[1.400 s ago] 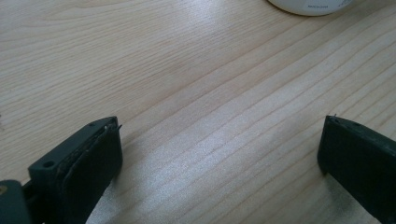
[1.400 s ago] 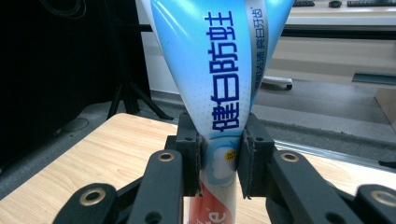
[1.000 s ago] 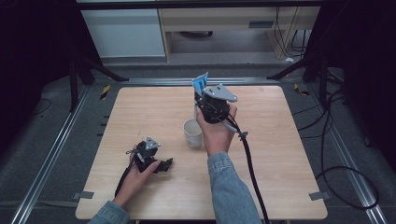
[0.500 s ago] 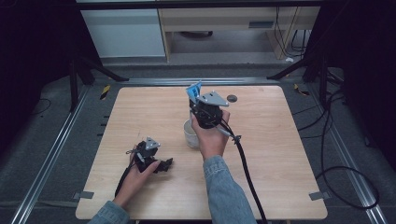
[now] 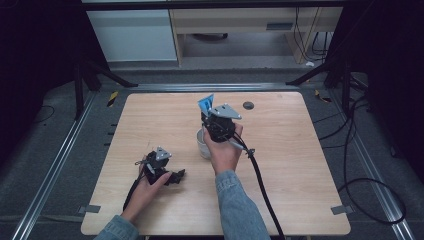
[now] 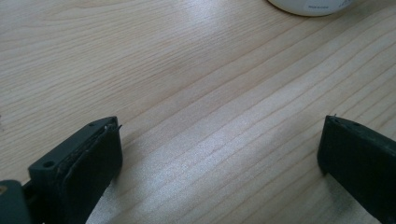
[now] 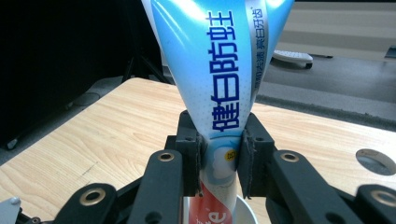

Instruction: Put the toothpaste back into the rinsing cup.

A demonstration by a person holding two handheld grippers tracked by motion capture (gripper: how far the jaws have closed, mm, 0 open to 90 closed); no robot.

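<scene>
The pale wooden worktop (image 5: 300, 165) carries everything, with a small dark round hole (image 5: 248, 105) near its far edge.

The person's right forearm, in a denim sleeve (image 5: 239, 207), reaches up from the near edge to the middle of the worktop. The right hand (image 5: 223, 150) grips the body of the right tongs (image 5: 209, 111), which stand over a white cup (image 5: 201, 145). The left hand (image 5: 145, 185) lies low on the near left part of the worktop, holding the left tongs (image 5: 176, 175) almost flat, pointing to the right toward the cup and well apart from it.

In the high view the toothpaste tube (image 5: 206, 103) shows as a small blue flat end sticking up behind the grey plate of the right tongs. The right gripper view gives the close detail: the right tongs (image 7: 219, 154) are clamped on the tube (image 7: 219, 79), the pads pressing its sides just above its red and white lower part, and the rim of the cup (image 7: 245, 212) lies directly beneath. The left gripper view shows the left tongs (image 6: 219, 154) standing wide apart with bare wood grain between them, and the base of the cup (image 6: 310, 5) at the top edge.

The tube's long axis runs close to upright. Its broad crimped end points up and its narrow end points down into the cup's mouth.
</scene>
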